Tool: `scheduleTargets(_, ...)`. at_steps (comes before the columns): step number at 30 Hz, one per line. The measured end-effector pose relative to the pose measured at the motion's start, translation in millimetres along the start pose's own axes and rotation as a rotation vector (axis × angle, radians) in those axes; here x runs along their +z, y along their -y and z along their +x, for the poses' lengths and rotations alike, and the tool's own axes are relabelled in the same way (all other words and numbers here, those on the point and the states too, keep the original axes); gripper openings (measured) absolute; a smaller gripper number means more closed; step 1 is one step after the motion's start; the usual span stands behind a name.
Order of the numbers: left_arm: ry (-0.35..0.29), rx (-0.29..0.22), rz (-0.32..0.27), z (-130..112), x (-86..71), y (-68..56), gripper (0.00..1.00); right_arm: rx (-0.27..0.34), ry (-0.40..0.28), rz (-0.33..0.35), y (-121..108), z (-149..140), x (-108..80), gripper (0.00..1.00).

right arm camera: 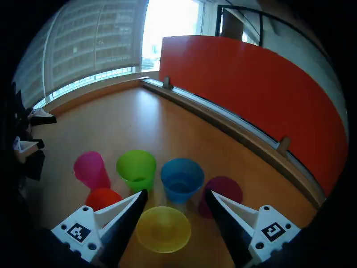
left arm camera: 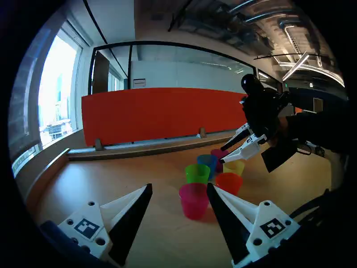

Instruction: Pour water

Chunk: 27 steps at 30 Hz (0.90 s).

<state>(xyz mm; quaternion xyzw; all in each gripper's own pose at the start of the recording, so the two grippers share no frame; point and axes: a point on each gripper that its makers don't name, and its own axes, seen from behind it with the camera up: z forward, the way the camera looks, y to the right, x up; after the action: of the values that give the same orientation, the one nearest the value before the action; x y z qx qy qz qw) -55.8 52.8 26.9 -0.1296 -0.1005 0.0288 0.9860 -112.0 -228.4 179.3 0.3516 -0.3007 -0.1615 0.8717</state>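
- Pouring looks not yet begun: six cups (left arm camera: 197, 173) stand clustered on the table (left arm camera: 134, 169), none gripped.
- Left tool (left arm camera: 178, 187) is spread and held level, aimed at the pink cup (left arm camera: 194, 201) just ahead.
- Right tool (right arm camera: 175, 193) is spread and tilted down over the yellow cup (right arm camera: 163, 228), with the blue cup (right arm camera: 182, 179) beyond.

A pale wooden tabletop (left arm camera: 111, 178) runs to a low orange partition (left arm camera: 160, 114), which stands on 2 small feet along the far edge. Behind it rises a dark-framed glass wall (left arm camera: 187, 71). Bright daylight comes through a tall window (left arm camera: 56, 102). In the right gripper view, blinds (right arm camera: 85, 44) cover the neighbouring panes. Exposed pipes (left arm camera: 250, 11) and 1 lit strip lamp (left arm camera: 303, 64) cross the ceiling.
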Motion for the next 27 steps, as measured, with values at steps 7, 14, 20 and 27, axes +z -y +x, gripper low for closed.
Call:
scheduleTargets(7,-0.002,-0.003,0.005,-0.6,0.1,3.5,0.9,0.001,0.039,0.006,-0.7,-3.0,12.6,1.0)
scheduleTargets(14,-0.005,-0.007,0.007,-0.8,0.6,5.7,0.9,0.018,0.065,0.021,0.5,-6.0,20.1,1.0)
scheduleTargets(20,-0.002,-0.008,0.007,-3.8,1.2,7.2,0.9,0.015,0.068,0.016,-0.8,-2.9,23.3,1.0)
scheduleTargets(27,-0.001,-0.012,0.006,-5.5,2.6,8.5,0.9,0.011,0.07,0.023,3.0,-3.1,23.2,1.0)
